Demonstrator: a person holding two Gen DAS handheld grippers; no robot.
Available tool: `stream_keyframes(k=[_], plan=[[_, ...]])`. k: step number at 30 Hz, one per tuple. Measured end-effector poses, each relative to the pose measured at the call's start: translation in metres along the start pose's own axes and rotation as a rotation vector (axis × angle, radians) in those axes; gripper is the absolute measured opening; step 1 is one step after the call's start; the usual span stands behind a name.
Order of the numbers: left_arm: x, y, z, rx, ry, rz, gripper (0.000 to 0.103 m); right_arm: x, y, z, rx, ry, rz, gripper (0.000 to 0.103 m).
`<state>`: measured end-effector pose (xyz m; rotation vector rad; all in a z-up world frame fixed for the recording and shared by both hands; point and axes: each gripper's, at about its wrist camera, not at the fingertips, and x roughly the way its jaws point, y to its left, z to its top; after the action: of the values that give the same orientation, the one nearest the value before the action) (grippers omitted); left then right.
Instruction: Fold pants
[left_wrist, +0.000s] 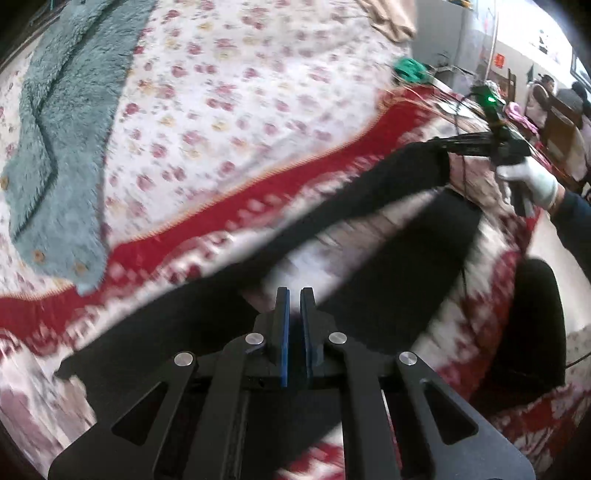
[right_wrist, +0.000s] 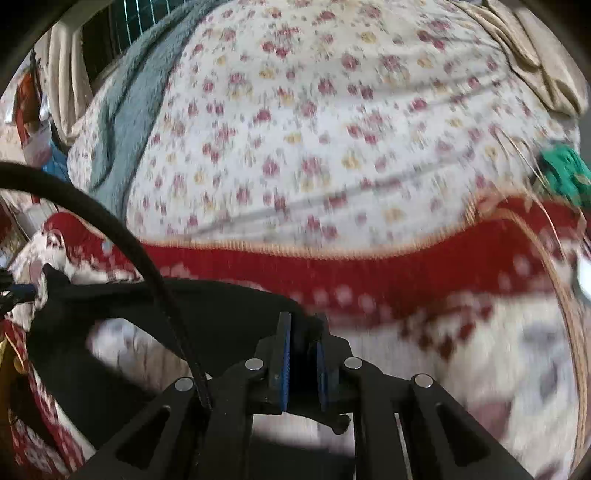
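Black pants (left_wrist: 388, 184) hang stretched between both grippers above a red and white blanket (left_wrist: 229, 218). My left gripper (left_wrist: 294, 295) is at the bottom of the left wrist view, jaws shut, with black cloth bunched at both sides of its fingers. At the upper right a white-gloved hand (left_wrist: 532, 181) holds my right gripper (left_wrist: 441, 146), which pinches the far end of the pants. The right wrist view shows the right gripper (right_wrist: 303, 321) shut on a fold of the pants (right_wrist: 221, 306). The cloth runs from there to the left edge of that view. Both views are blurred by motion.
A teal fuzzy garment (left_wrist: 55, 129) with buttons lies at the left on a floral sheet (left_wrist: 240, 92). Beige cloth (right_wrist: 535, 66) and a green object (right_wrist: 565, 177) sit at the bed's far side. A black cable (right_wrist: 122, 240) crosses the right wrist view. People (left_wrist: 543, 96) stand in the background.
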<state>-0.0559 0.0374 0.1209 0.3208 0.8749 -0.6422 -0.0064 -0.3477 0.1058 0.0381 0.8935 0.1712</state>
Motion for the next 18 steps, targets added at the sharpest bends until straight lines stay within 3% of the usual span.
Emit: stream_keyframes(k=[5,9,13,15,17,18], plan=[[0.016,-0.031,-0.049,-0.084,0.059,-0.029,0.005,-0.024,0.010,-0.066,0.001,0.056,0.019,0.011],[0.007,-0.020,-0.069,-0.235,0.012,-0.091,0.005,-0.032,0.014,-0.099,0.021,0.111,0.011,0.010],[-0.005,0.005,-0.077,-0.433,-0.050,-0.006,0.006,-0.028,0.009,-0.121,0.057,0.208,-0.029,0.011],[-0.007,0.025,-0.080,-0.542,-0.068,0.013,0.020,-0.034,-0.004,-0.123,0.182,0.202,0.015,0.015],[-0.006,0.048,-0.081,-0.652,-0.086,0.019,0.050,-0.046,-0.014,-0.124,0.333,0.135,0.114,0.023],[-0.007,0.055,-0.082,-0.695,-0.107,0.016,0.055,-0.050,-0.017,-0.125,0.389,0.096,0.168,0.029]])
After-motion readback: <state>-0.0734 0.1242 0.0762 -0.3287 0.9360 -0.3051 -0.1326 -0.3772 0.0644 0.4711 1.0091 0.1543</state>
